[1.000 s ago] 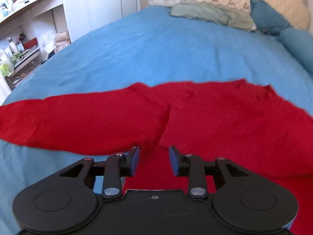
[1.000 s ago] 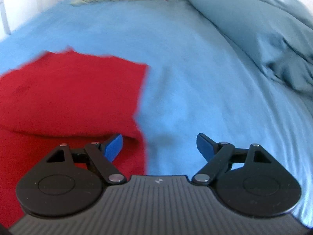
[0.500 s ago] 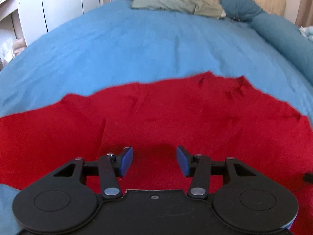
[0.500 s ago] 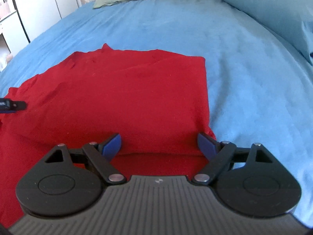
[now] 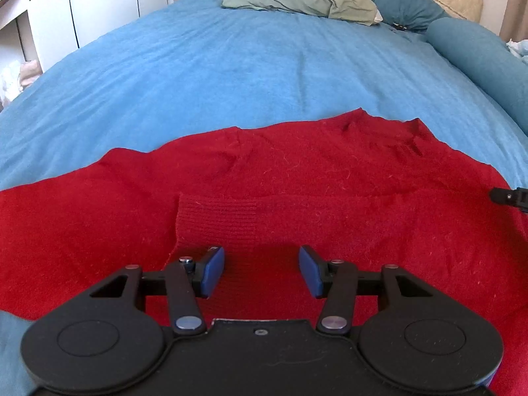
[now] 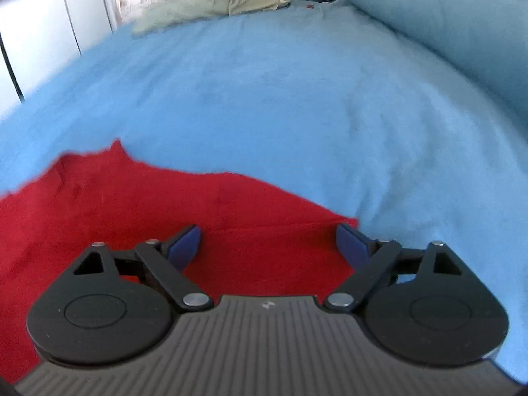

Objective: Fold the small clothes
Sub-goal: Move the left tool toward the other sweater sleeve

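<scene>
A red knit sweater (image 5: 330, 181) lies spread flat on the blue bedspread (image 5: 247, 72), with a folded-in sleeve whose ribbed cuff (image 5: 217, 221) lies just ahead of my left gripper (image 5: 262, 269). The left gripper is open and empty, low over the cuff. In the right wrist view the sweater (image 6: 165, 214) fills the lower left, and its right corner (image 6: 349, 222) lies by the right finger. My right gripper (image 6: 269, 246) is wide open and empty over that edge. Its tip shows at the right edge of the left wrist view (image 5: 510, 196).
A green pillow (image 5: 297, 0) and teal pillows (image 5: 406, 0) lie at the head of the bed. A long teal bolster (image 5: 485, 56) runs along the right side. White cabinets (image 5: 99, 3) stand to the left of the bed.
The left gripper has shifted right over the sweater and opened wider; the cuff now lies ahead of it. The right view has swung right and forward to the sweater's right corner.
</scene>
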Demonstrator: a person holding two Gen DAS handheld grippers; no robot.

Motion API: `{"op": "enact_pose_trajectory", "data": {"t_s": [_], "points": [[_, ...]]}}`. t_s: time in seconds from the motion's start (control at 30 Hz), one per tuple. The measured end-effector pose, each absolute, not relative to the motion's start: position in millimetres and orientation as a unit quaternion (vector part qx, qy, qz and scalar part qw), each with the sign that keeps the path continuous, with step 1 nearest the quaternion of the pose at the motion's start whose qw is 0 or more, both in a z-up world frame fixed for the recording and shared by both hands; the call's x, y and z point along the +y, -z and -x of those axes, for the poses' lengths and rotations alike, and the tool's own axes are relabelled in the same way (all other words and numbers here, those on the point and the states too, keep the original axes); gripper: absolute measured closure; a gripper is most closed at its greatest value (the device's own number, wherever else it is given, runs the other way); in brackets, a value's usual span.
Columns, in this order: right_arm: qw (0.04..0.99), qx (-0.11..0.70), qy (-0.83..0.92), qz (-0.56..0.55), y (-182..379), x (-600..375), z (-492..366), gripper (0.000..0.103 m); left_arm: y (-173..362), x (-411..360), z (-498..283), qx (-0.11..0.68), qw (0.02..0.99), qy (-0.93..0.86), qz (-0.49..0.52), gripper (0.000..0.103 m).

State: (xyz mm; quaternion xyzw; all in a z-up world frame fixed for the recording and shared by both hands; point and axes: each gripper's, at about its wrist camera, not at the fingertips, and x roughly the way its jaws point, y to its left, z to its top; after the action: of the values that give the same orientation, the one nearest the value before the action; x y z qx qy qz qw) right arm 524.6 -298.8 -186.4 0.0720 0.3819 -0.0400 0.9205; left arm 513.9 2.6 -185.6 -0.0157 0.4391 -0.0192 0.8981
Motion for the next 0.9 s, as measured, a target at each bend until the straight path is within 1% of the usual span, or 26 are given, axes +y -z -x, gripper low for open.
{"op": "enact_pose_trajectory", "data": {"t_s": [0.07,0.13,0.2,0.27,0.37,0.43,0.5,0.57,0.63,0.73,0.83,0.9], "points": [[0.919,0.390,0.035,-0.052,182,-294,-525,0.000,186,3,-514,0.439,0.898,0.021,0.011,0.046],[0.919,0.387,0.029,-0.073,169,-295,-516,0.000,185,3,-514,0.440,0.898,0.019,0.013,0.046],[0.927,0.366,0.013,-0.081,154,-288,-495,0.000,184,3,-514,0.442,0.897,0.017,0.017,0.046],[0.927,0.366,-0.001,-0.078,146,-279,-466,0.000,184,2,-514,0.442,0.897,0.016,0.017,0.046],[0.917,0.393,-0.009,-0.062,156,-268,-429,0.000,185,1,-516,0.442,0.897,0.016,0.015,0.046],[0.907,0.419,0.000,-0.045,176,-269,-419,0.000,185,1,-516,0.442,0.897,0.016,0.014,0.046],[0.918,0.394,-0.005,-0.039,181,-271,-408,0.000,185,1,-517,0.443,0.896,0.017,0.015,0.045],[0.918,0.396,-0.005,-0.030,179,-268,-411,0.000,184,2,-517,0.443,0.896,0.018,0.015,0.045],[0.916,0.400,-0.007,-0.038,169,-268,-413,0.000,180,4,-515,0.447,0.894,0.016,0.020,0.044],[0.926,0.375,-0.011,-0.035,139,-260,-401,0.000,164,12,-506,0.449,0.892,0.017,0.054,0.042],[0.934,0.358,-0.010,-0.002,98,-242,-385,0.000,136,24,-484,0.437,0.897,0.006,0.069,0.041],[0.935,0.353,-0.014,0.002,73,-227,-378,0.000,113,37,-465,0.426,0.901,-0.009,0.077,0.038]]}}
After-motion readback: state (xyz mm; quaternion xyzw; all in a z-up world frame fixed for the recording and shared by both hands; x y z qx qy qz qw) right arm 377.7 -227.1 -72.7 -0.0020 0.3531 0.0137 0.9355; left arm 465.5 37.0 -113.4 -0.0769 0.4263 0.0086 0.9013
